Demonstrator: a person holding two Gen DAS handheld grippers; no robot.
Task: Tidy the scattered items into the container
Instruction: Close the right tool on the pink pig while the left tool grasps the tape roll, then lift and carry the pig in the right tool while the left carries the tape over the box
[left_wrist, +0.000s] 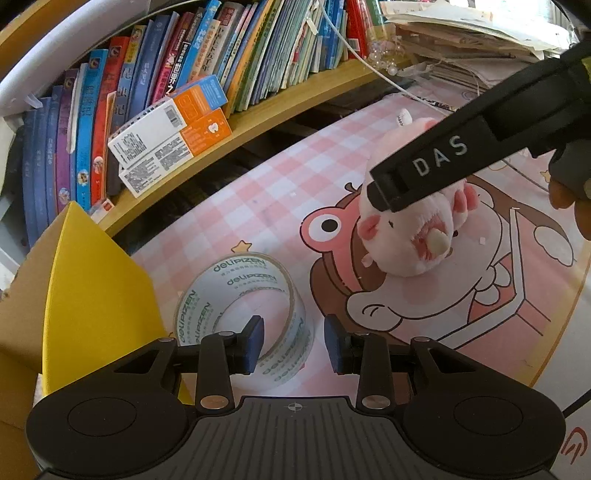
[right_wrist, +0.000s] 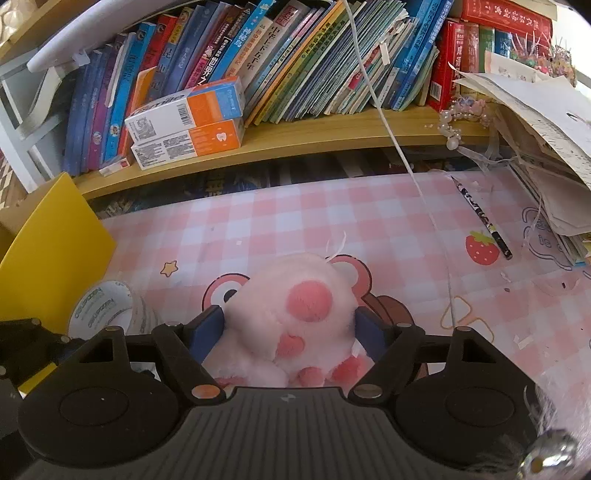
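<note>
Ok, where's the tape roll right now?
The tape roll lies flat on the pink checked mat, just right of the yellow container. In the left wrist view the open left claw straddles its near rim.

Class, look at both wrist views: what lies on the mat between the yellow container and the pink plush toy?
The roll of clear tape lies between the yellow container and the pink plush toy, beside the container. The left wrist view shows it best.
</note>
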